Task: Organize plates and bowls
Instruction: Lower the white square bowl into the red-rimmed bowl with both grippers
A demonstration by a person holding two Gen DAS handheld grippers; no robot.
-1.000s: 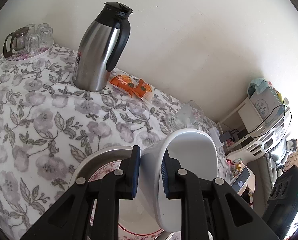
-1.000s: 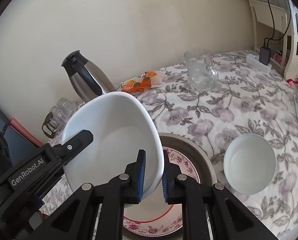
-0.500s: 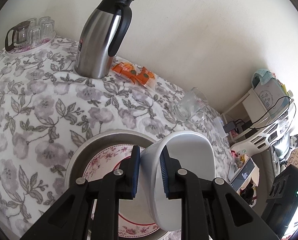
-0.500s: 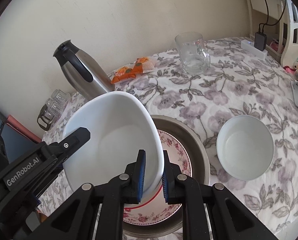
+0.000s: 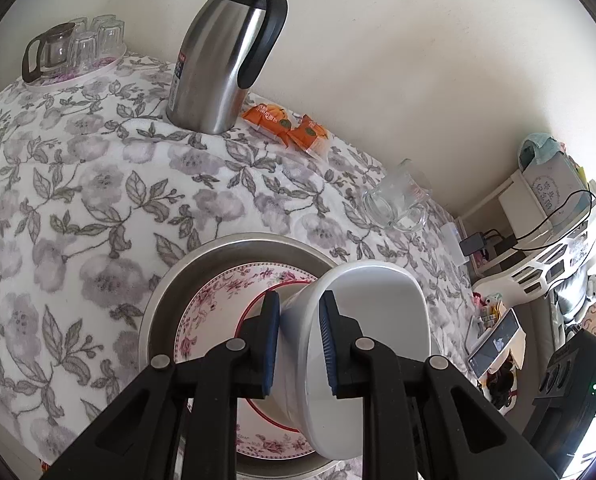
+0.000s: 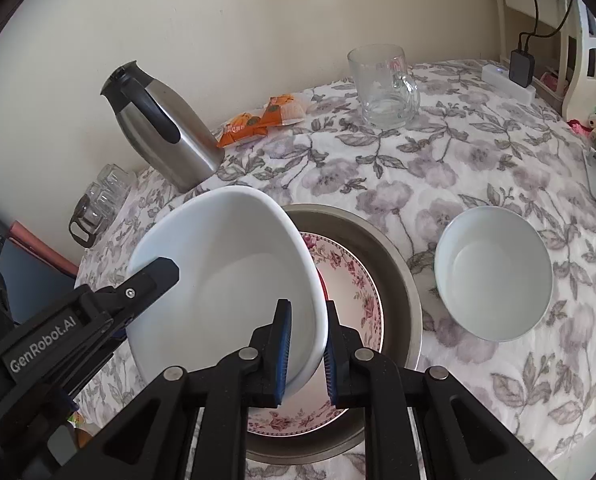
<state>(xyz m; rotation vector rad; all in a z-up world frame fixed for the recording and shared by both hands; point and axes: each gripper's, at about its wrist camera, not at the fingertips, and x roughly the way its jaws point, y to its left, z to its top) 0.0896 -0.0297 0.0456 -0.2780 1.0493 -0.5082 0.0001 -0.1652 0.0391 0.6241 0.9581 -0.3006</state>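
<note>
Tilting: white bowl (image 6: 226,276) | opening toward right tool (image 6: 305,350) | above floral plate (image 6: 357,292)

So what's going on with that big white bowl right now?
Both grippers are clamped on the rim of the big white bowl, the left gripper on one side and the right gripper opposite. It hangs tilted over the floral plate in the metal pan. A smaller white bowl waits on the tablecloth beside it.

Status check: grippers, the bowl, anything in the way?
Left gripper and right gripper both clamped on large white bowl. Bowl tilted above floral plate in metal pan. Nothing in the way.
</note>
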